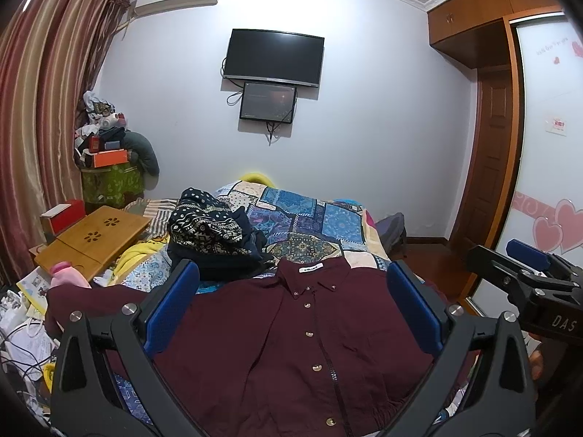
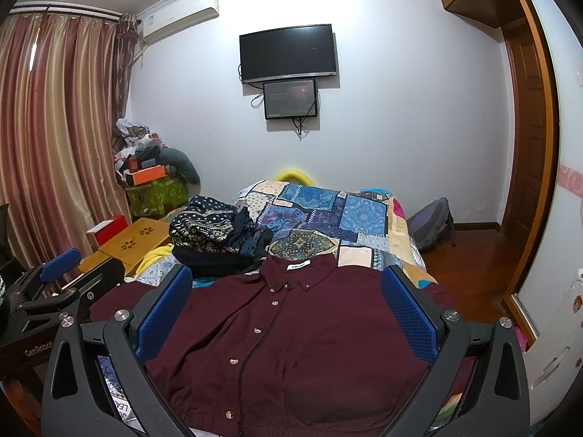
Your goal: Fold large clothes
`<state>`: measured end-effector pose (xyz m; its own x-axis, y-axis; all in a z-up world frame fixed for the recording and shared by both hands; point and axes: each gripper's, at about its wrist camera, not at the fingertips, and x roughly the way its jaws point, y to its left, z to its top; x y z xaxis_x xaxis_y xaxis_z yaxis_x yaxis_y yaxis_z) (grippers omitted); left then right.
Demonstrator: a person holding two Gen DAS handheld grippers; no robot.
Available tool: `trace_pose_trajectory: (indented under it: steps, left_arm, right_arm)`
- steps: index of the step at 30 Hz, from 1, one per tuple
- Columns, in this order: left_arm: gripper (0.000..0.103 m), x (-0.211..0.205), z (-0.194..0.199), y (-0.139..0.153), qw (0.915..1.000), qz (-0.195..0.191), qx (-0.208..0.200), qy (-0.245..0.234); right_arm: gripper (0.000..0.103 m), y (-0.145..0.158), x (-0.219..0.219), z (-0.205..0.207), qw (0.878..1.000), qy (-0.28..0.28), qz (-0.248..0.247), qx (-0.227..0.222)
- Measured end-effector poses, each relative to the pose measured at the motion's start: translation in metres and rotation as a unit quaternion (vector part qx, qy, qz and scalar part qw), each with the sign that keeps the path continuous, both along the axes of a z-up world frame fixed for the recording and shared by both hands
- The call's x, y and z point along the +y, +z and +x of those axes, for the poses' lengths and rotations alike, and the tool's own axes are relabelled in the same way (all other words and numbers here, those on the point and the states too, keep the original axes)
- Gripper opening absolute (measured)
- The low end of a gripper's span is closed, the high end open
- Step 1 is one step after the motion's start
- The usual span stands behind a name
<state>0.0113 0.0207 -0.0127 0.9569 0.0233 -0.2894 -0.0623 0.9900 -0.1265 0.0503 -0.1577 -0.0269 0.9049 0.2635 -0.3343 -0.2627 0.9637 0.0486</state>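
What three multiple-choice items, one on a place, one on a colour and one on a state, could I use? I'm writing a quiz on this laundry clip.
1. Where does the pile of dark clothes lie?
A. past the shirt's collar, to its left
B. on the floor
C. on the wooden tray

2. What colour is the shirt?
A. yellow
B. maroon
C. white

3. How does the shirt lie?
A. folded in half
B. rolled up
C. spread flat, buttoned

Answers: 1 A, it sits on the quilt beyond the collar. 2 B, the cloth is dark red. 3 C, the front lies open to view, buttons closed; left gripper and right gripper both open.
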Motion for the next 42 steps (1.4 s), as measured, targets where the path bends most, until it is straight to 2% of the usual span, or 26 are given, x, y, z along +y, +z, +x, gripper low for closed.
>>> trace_pose_trajectory:
  steps: [42]
  left_arm:
    - [0.103,-0.002,0.003,-0.011,0.9999,0.009,0.008,0.005]
  right_arm:
    - [0.103,0.000,-0.011,0.009,1.000,-0.004,0.012,0.016]
